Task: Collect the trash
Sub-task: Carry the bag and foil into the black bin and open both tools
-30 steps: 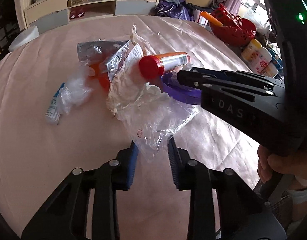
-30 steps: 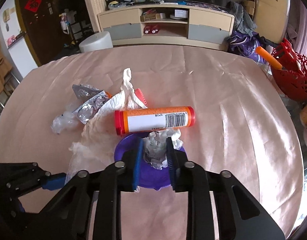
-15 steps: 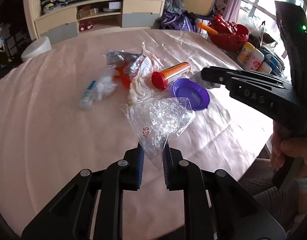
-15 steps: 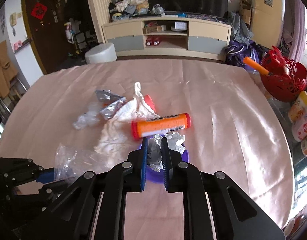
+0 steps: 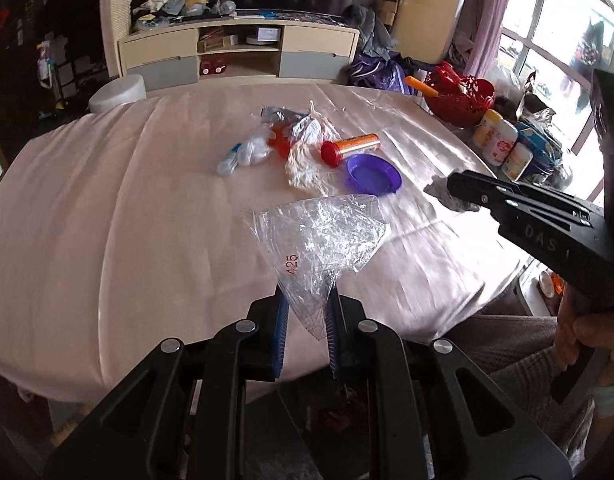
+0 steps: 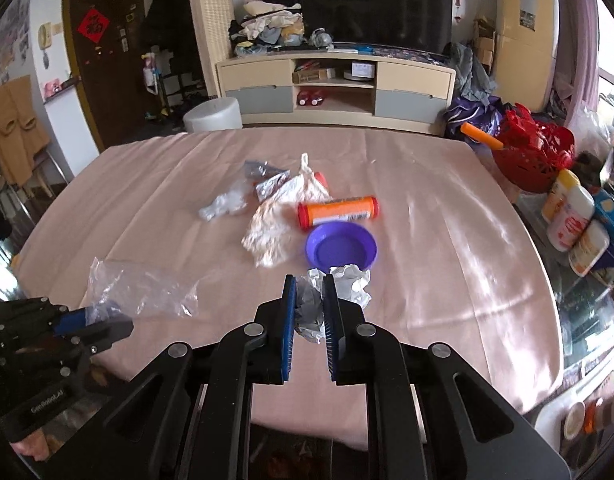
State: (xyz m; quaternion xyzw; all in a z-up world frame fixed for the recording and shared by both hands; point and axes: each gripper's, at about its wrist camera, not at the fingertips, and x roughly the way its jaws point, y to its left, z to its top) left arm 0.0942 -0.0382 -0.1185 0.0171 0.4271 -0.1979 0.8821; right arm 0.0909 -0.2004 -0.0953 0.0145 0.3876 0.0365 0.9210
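Looking along the left gripper [image 5: 306, 300], the jaws stand narrow and pinch the corner of a clear bag [image 5: 321, 236] printed with red digits; the bag hangs lifted above the pink tablecloth [image 5: 107, 220]. Beyond it the rest of the trash lies in a cluster mid-table: a purple lid [image 5: 373, 176], an orange tube [image 5: 349, 147] with a red cap, a white wrapper [image 5: 307, 160] and a small crumpled plastic [image 5: 247, 152]. At the right the right gripper [image 5: 455, 190] reaches in from the side with grey foil [image 5: 439, 191] at its tip, a hand [image 5: 579, 332] on its handle. A red basket [image 5: 461, 100] sits past the table edge.

From the right wrist, the right gripper [image 6: 310, 298] has its jaws nearly closed, clamping the crumpled foil [image 6: 339, 288], held just in front of the purple lid [image 6: 341, 246]. The orange tube [image 6: 339, 210] lies touching the lid's far rim, the white wrapper [image 6: 279, 220] beside it. At lower left the left gripper [image 6: 107, 320] holds the clear bag [image 6: 139, 288] over the near table edge.
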